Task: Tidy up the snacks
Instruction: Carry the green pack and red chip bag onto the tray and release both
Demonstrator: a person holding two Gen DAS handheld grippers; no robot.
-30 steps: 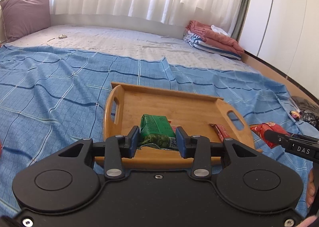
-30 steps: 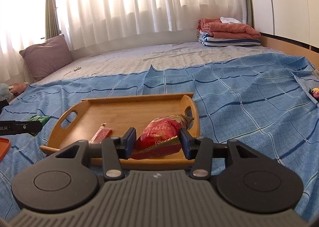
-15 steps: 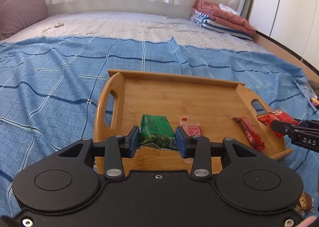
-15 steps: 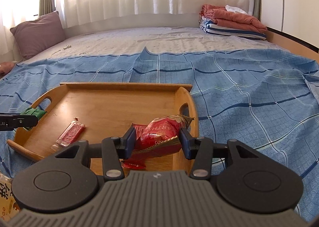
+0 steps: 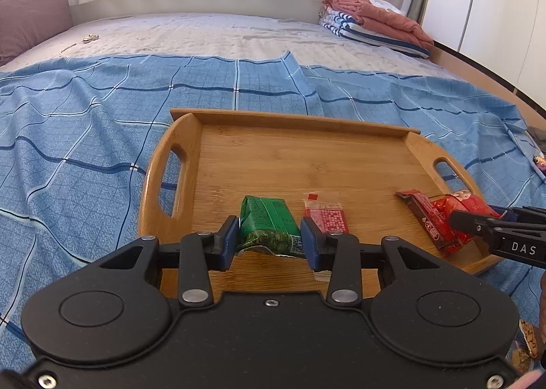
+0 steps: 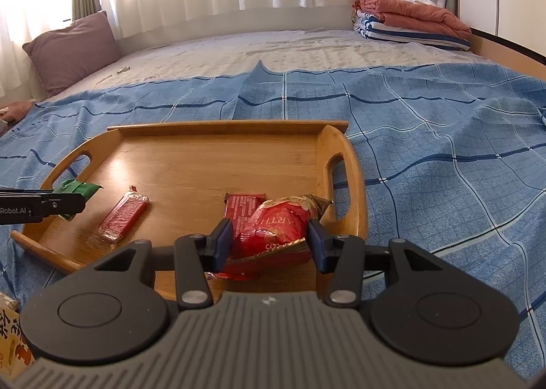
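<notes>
A bamboo tray (image 5: 307,150) (image 6: 211,163) with handle slots lies on the blue checked blanket. My left gripper (image 5: 269,245) is shut on a green snack packet (image 5: 268,225) low over the tray's near left part; the packet also shows in the right wrist view (image 6: 76,191). My right gripper (image 6: 270,242) is shut on a red snack bag (image 6: 276,225) over the tray's near right corner; the bag also shows in the left wrist view (image 5: 457,208). A small red-and-white sachet (image 5: 326,214) (image 6: 124,214) and a dark red bar (image 5: 423,214) (image 6: 243,206) lie in the tray.
The blue blanket (image 5: 85,136) covers the bed around the tray. Folded towels (image 5: 372,27) lie at the far right, a mauve pillow (image 5: 30,13) at the far left. A snack bag (image 5: 527,344) sits at the lower right, a printed box (image 6: 8,337) at the lower left.
Both grippers have moved forward and lower over the tray, each still holding its packet. The sachet and the bar in the tray have come into full view.
</notes>
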